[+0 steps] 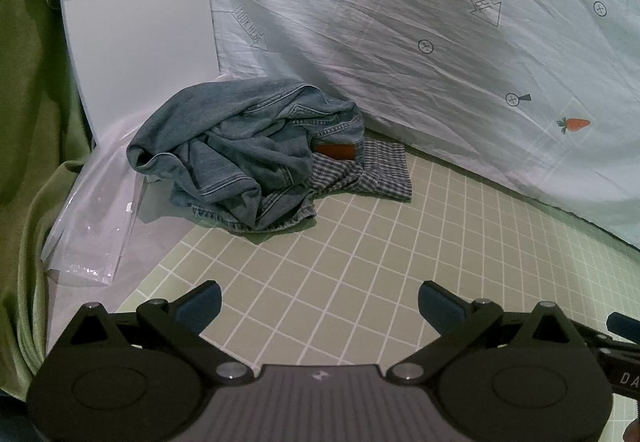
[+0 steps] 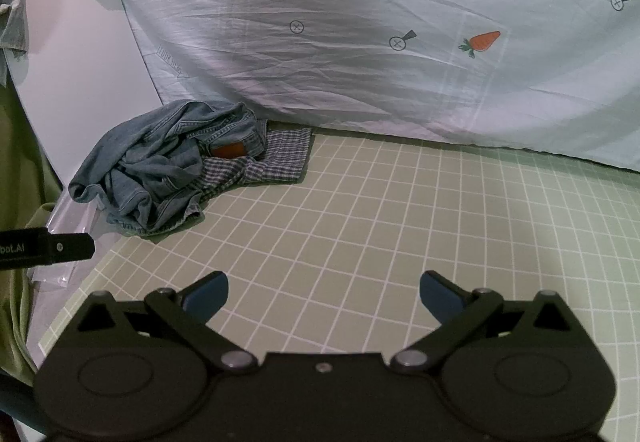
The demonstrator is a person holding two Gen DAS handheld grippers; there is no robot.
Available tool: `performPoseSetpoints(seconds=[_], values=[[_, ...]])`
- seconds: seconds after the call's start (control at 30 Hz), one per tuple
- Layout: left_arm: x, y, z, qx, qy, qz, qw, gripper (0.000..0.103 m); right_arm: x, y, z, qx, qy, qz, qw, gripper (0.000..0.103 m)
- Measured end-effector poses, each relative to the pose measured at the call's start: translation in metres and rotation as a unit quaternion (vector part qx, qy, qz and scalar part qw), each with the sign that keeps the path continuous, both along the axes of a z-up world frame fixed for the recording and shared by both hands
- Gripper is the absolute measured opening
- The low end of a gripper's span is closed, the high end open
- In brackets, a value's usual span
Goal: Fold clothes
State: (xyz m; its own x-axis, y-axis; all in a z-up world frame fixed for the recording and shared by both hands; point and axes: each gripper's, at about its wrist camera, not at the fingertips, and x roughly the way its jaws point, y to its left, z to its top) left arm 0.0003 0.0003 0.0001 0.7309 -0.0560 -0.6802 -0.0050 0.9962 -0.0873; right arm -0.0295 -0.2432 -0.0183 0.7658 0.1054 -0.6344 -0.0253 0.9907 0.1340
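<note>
With both the left gripper [image 1: 319, 302] and right gripper [image 2: 324, 294] spread empty, the checked cloth [image 1: 368, 171] could be dragged along if the tangled jeans [image 1: 244, 149] at the mat's [image 1: 400, 282] far-left corner are pulled.

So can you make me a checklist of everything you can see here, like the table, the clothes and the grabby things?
Surface: green grid mat, mostly bare.
Job's things: crumpled denim jeans heaped at the mat's far left corner, lying partly over a blue-and-white checked garment; nothing folded yet.
Clutter: clear plastic bag left of the mat.
Grippers: left gripper open and empty, above the mat; right gripper the same.
Cables: nothing seen.
Surroundings: carrot-print sheet hanging behind; white panel beside it; green fabric at far left.
</note>
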Motion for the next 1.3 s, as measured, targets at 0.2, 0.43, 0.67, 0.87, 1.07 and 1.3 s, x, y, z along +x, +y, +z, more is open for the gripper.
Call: performPoseSetpoints(seconds=[0.2, 0.43, 0.67, 0.87, 1.07, 1.3], values=[[0.001, 0.001, 0.0, 0.001, -0.003, 0.001, 1.0, 0.103, 0.0, -0.001, 0.0, 0.0, -0.001, 0.0, 1.0, 0.103], [0.0, 0.004, 0.002, -0.001, 0.0, 0.0, 1.0, 0.103, -0.001, -0.001, -0.001, 0.001, -0.001, 0.0, 1.0, 0.103], [0.001, 0.007, 0.002, -0.002, 0.003, 0.001, 1.0, 0.103, -0.002, -0.001, -0.002, 0.001, -0.002, -0.001, 1.0, 0.103], [-0.001, 0.007, 0.001, 0.0, 0.001, 0.001, 1.0, 0.103, -0.003, 0.001, -0.001, 0.002, -0.001, -0.002, 1.0, 0.103], [0.002, 0.006, 0.0, 0.001, 0.002, -0.002, 1.0, 0.103, -0.001, -0.002, -0.004, 0.003, -0.002, -0.004, 1.0, 0.103], [0.009, 0.003, -0.001, 0.001, 0.006, -0.005, 1.0, 0.103, 0.0, 0.001, -0.004, 0.001, 0.001, -0.008, 1.0, 0.103]])
